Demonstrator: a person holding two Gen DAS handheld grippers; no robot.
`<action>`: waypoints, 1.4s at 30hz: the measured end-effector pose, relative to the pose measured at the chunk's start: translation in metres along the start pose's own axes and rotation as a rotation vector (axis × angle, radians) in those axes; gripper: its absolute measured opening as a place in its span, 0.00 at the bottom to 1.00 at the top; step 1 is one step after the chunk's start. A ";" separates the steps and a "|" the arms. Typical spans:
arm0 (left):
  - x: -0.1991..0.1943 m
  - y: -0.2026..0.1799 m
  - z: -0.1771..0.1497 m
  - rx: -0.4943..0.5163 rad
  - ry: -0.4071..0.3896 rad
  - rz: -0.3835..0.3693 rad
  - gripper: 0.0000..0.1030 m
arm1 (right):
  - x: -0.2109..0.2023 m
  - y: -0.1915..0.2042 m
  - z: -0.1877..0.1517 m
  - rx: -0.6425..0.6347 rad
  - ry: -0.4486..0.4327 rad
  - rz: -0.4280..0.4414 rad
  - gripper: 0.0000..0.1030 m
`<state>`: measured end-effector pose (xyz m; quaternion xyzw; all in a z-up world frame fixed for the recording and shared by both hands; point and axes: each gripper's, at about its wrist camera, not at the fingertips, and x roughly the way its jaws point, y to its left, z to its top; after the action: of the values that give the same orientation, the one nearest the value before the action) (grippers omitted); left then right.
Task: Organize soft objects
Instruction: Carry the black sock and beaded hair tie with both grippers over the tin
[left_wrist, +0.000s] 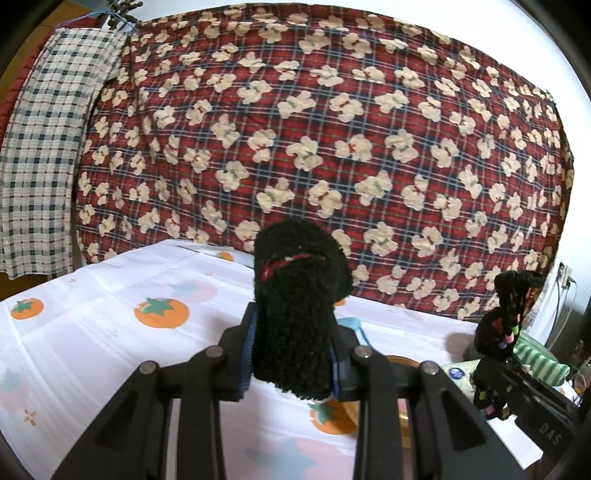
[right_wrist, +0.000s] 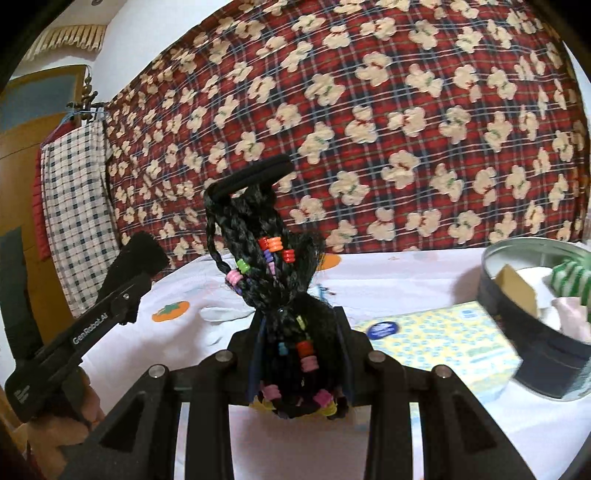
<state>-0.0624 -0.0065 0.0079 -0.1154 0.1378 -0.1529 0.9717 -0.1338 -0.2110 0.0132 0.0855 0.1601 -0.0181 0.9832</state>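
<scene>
Both grippers up off the table, held level, fingers pointing at the red plaid quilt with cream bear print (left_wrist: 332, 122) hanging behind

Left gripper (left_wrist: 291, 350): jaws pinching a fuzzy black sock with a red stitched mark (left_wrist: 299, 295). Sock stands upright between the fingers, top flopping a bit forward, lower end hanging below the jaws, clear of the white tablecloth with orange persimmon print (left_wrist: 92, 332)

Right gripper (right_wrist: 301, 354): jaws clamped on a black braided hairpiece with coloured plastic beads (right_wrist: 273, 273). Braids stick up from the pinch, black elastic band (right_wrist: 255, 177) at the top, beaded ends dangling under the fingers

From the right wrist view the left gripper sits off to the left, tilted up, person's hand (right_wrist: 74, 417) wrapped around its grip

Right side of the table: round metal tin (right_wrist: 524, 332) holding a green-and-white striped fabric item (right_wrist: 569, 277), plus pale cloth. Yellow-and-blue patterned tissue pack (right_wrist: 443, 343) lies just beside the tin, nearer the right gripper

Blue-checked cloth (left_wrist: 48, 140) hangs at the far left
</scene>
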 end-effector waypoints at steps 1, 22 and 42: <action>-0.001 -0.005 -0.001 0.004 0.001 -0.011 0.29 | -0.002 -0.003 0.000 0.000 -0.004 -0.008 0.35; -0.010 -0.132 -0.013 0.134 0.021 -0.244 0.29 | -0.058 -0.098 0.010 0.039 -0.099 -0.216 0.35; 0.011 -0.271 -0.030 0.233 0.075 -0.445 0.29 | -0.092 -0.225 0.051 0.026 -0.157 -0.479 0.35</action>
<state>-0.1338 -0.2669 0.0494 -0.0245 0.1266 -0.3821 0.9151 -0.2189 -0.4411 0.0537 0.0564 0.0987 -0.2592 0.9591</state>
